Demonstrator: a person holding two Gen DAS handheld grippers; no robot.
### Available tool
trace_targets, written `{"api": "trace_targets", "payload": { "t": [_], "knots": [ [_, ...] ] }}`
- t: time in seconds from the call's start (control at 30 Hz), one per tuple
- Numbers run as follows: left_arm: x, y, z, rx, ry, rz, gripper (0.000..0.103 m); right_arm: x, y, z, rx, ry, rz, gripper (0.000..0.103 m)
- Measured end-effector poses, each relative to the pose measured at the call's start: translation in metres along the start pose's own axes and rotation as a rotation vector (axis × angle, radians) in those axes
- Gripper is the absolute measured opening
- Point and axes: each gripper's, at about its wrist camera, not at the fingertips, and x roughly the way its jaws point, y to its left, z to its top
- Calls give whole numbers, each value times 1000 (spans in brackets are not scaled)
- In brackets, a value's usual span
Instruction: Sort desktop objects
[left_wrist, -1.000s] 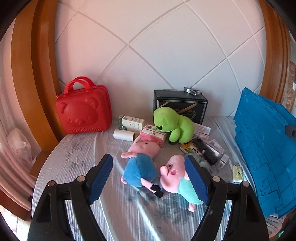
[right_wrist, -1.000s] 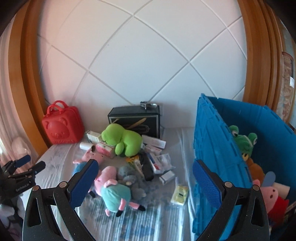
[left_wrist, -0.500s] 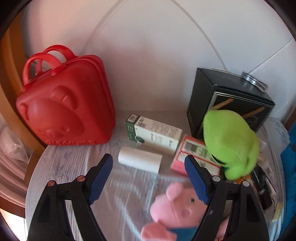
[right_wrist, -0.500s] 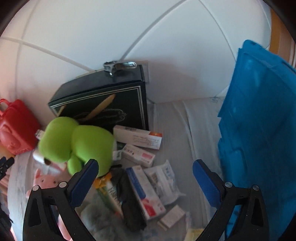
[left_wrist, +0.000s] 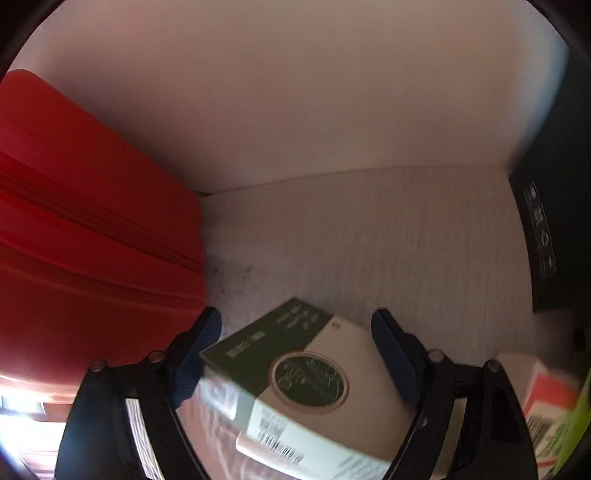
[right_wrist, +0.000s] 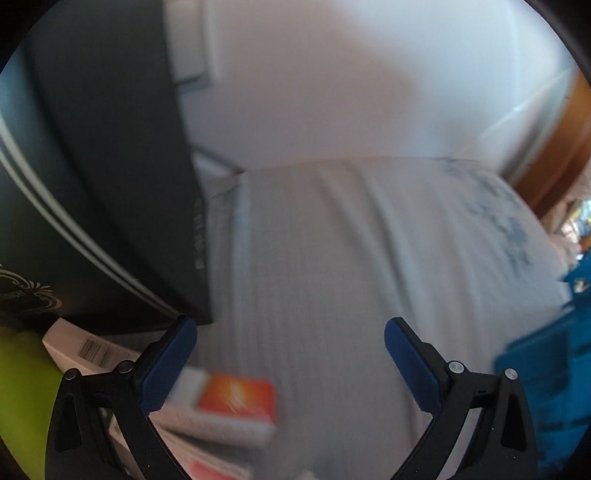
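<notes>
In the left wrist view a green-and-white carton (left_wrist: 314, 380) lies on the white tablecloth (left_wrist: 369, 240). My left gripper (left_wrist: 295, 317) straddles it from above, and its jaws are opening. The carton sits between the blue pads without being pressed; a gap shows at the right pad. In the right wrist view my right gripper (right_wrist: 291, 326) hangs open over the cloth. A white box with an orange end (right_wrist: 236, 402) lies low between its fingers, close to the left finger (right_wrist: 166, 365), and nothing is gripped.
A red case (left_wrist: 92, 240) stands close on the left. A black box (left_wrist: 554, 221) (right_wrist: 92, 184) stands against the white wall. A green plush (right_wrist: 22, 398), a barcoded white box (right_wrist: 85, 350) and a blue crate (right_wrist: 554, 369) flank the right gripper.
Both grippers have dropped and tipped downward, closing in on the table's back edge. The left now straddles the green-and-white carton; the right hangs over the orange-ended box beside the black box.
</notes>
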Motion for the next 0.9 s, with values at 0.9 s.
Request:
{"api": "trace_targets", "payload": {
  "t": [0.9],
  "knots": [
    [-210, 83, -336, -176, -287, -87, 91, -227, 51, -230, -242, -54, 385, 103]
  ]
}}
